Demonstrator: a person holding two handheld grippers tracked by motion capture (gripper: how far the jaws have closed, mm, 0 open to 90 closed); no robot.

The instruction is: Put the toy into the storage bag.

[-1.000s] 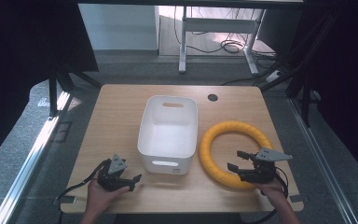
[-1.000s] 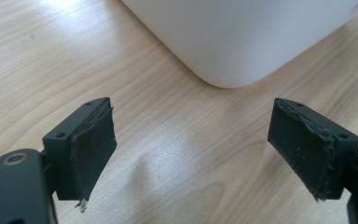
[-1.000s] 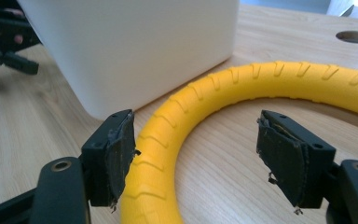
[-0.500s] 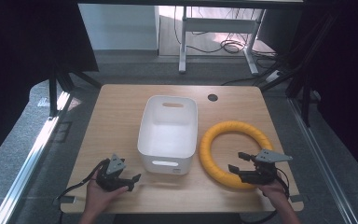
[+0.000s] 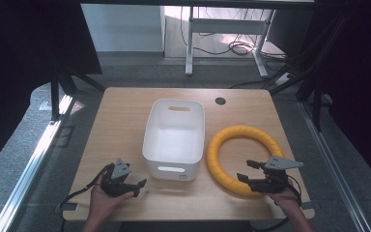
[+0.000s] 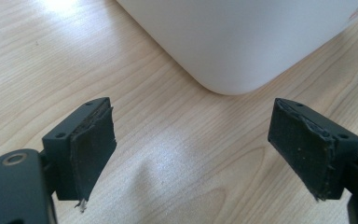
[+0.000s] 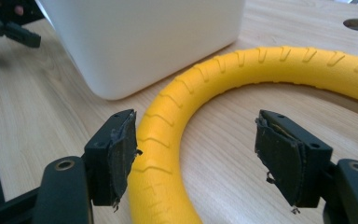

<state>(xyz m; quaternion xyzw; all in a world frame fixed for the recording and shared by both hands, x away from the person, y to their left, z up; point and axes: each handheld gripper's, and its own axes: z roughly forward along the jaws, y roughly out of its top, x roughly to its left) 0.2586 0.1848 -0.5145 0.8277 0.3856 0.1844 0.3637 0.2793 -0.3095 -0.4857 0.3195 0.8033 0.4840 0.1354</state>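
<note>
- the right gripper [image 5: 252, 173] sits at the lower right of the high view, jaws spread wide and holding nothing, straddling the near arc of the yellow ring [image 5: 243, 159].
- in the right gripper view the yellow ring [image 7: 177, 140] curves up from the bottom centre; its tube runs just beside, perhaps touching, the left-hand jaw, while the other jaw stands over the bare wood inside the loop. so the tube lies off-centre between the jaws, closer to one pad [image 7: 124, 158] than the other.
- the tube's run at that spot goes roughly along the gripper's line of sight, so i judge a closing would pinch across its thickness.
- the ring lies flat on the tabletop [image 5: 125, 111], right of the white bin [image 5: 175, 137] and near its side; i can't tell if they touch.
- the left gripper [image 5: 137, 186] rests at the lower left, well apart from the ring, jaws also wide apart and empty; in its own view a rounded corner of the white bin [image 6: 233, 42] sits ahead of them over pale wood.
- the right hand [image 5: 284, 198] is plainly the nearer one to the ring.
- the tabletop is light woodgrain with a round cable hole [image 5: 221, 101] at the far edge; beyond it are grey floor, a desk frame with cables, and dark curtains on both sides.
</note>
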